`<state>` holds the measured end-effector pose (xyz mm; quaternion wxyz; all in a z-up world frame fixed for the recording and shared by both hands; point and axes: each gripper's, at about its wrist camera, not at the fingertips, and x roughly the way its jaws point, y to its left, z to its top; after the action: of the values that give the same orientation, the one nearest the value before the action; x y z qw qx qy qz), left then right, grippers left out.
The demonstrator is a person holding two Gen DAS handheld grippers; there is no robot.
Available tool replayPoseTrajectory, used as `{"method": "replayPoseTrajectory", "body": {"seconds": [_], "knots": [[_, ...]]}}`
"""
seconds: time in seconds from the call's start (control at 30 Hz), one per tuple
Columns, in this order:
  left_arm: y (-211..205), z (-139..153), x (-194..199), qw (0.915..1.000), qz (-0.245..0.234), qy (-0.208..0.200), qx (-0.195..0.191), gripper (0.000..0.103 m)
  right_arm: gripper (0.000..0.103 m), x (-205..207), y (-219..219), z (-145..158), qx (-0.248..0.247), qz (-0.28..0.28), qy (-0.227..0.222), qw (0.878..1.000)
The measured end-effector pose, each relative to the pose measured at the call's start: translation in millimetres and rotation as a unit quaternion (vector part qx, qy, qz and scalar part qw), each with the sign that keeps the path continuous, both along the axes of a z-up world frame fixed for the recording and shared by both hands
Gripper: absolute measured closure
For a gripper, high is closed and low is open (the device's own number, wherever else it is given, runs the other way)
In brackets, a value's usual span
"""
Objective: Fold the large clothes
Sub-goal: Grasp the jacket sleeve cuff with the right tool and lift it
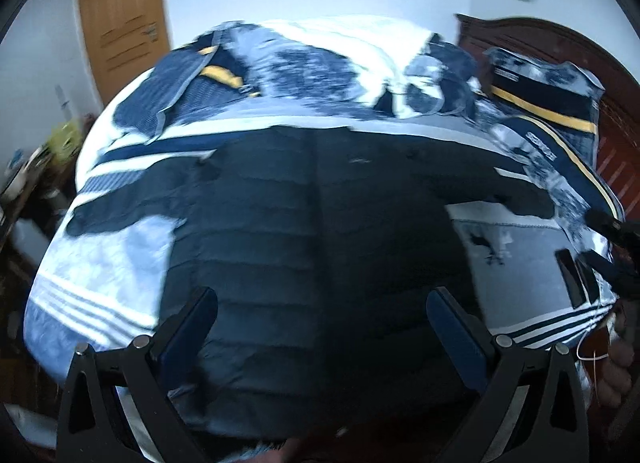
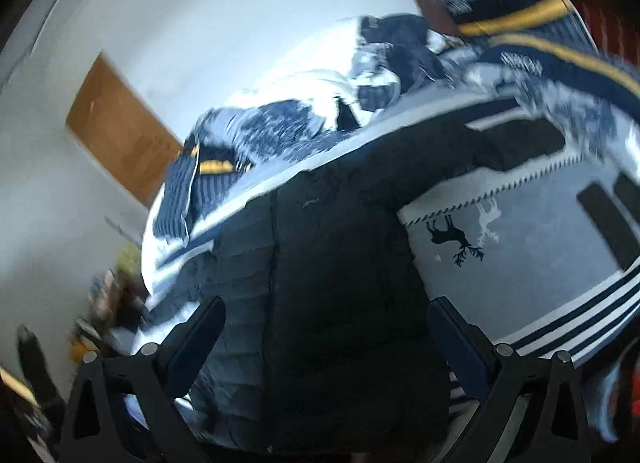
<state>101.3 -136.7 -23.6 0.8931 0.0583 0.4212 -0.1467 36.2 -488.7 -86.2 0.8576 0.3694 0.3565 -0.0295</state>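
The dark quilted jacket (image 1: 320, 231) lies spread flat on the bed (image 1: 100, 263), sleeves out, ready for folding. Both the left tongs (image 1: 320, 327) and right tongs (image 2: 326, 335) hover above its hem, gaping, holding nothing.

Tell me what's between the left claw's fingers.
Only the black jacket, spread on the bed beneath the open left claw, in the left wrist view.
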Motion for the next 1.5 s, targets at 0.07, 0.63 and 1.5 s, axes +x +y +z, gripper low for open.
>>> {"method": "replayPoseTrajectory", "body": {"seconds": [0.07,0.63,1.5], "knots": [[-26,-3,8,0.9996,-0.029,0.005,-0.006,0.0,0.001,14,-30,-15,-0.002,-0.016,0.016,1.0],[-129,-100,70,0.9928,-0.068,0.099,0.001,0.0,0.028,142,-335,-240,0.147,-0.205,0.157,0.955],[-6,-66,60,0.9967,0.039,0.068,-0.02,0.0,0.097,208,-31,17,-0.129,0.062,-0.133,0.981]]}}
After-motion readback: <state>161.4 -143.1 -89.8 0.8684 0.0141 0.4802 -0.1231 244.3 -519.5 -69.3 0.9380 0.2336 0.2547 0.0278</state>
